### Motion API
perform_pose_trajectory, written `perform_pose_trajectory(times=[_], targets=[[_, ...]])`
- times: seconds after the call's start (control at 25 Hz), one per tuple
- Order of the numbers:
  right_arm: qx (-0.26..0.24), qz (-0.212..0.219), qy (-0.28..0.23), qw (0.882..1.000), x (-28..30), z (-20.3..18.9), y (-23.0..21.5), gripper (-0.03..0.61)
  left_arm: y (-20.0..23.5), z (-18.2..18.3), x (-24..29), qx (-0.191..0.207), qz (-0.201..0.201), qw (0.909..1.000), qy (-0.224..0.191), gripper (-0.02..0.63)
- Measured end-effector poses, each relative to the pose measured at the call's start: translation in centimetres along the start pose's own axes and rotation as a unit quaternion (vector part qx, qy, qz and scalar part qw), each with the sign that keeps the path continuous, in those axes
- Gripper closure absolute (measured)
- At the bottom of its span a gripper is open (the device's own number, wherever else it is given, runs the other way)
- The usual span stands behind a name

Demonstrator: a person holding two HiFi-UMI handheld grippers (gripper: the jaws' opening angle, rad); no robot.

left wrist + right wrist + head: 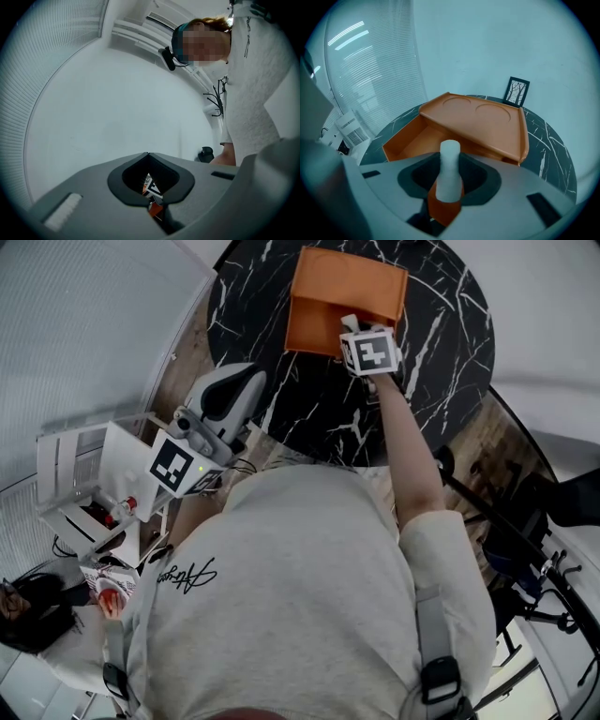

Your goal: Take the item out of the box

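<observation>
An orange box (337,292) lies on the round black marble table (441,334). In the right gripper view its lid (487,122), with two round recesses, covers all but an open compartment (412,140) at the near left. My right gripper (450,164) is shut on the item (449,173), a white cylinder on an orange base, just above and in front of that opening. From the head view the right gripper (356,332) hangs over the box's near right edge, the item's white top (349,322) poking out. My left gripper (230,390) is shut and empty off the table's left edge, its jaws (148,154) pointing at a white wall.
A small framed picture (517,91) stands on the table behind the box. A white rack (84,474) with small things stands left of the person. Dark chair frames and cables (525,531) sit at the right. Another person (253,93) stands near the left gripper.
</observation>
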State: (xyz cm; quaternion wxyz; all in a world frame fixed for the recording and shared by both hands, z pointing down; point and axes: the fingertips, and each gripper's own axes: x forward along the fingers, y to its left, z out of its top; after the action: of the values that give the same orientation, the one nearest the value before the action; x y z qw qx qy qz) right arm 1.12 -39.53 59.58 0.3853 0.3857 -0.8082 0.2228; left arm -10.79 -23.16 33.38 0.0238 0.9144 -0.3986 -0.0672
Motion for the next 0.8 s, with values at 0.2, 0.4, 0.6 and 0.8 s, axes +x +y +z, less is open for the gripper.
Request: perform_pose_trajectory(times=[0.2, 0.4, 0.6, 0.8], targets=[[-0.006, 0.014, -0.036, 0.999, -0.9, 0.5, 0.6, 0.448, -0.2, -0.2, 0.4, 0.001, -0.005, 1.0, 0.004, 0.612], [-0.002, 0.016, -0.069, 0.997, -3.2, 1.5, 1.4, 0.448, -0.3, -0.3, 0.8, 0.0, -0.007, 1.0, 0.003, 0.611], [0.004, 0.031, -0.112, 0.993, -4.9, 2.9, 2.3, 0.448, -0.5, -0.3, 1.1, 0.002, -0.011, 0.9999, 0.005, 0.612], [0.003, 0.038, -0.145, 0.989, -6.5, 3.7, 2.5, 0.448, -0.7, -0.4, 1.8, 0.002, -0.016, 0.9998, 0.006, 0.612]])
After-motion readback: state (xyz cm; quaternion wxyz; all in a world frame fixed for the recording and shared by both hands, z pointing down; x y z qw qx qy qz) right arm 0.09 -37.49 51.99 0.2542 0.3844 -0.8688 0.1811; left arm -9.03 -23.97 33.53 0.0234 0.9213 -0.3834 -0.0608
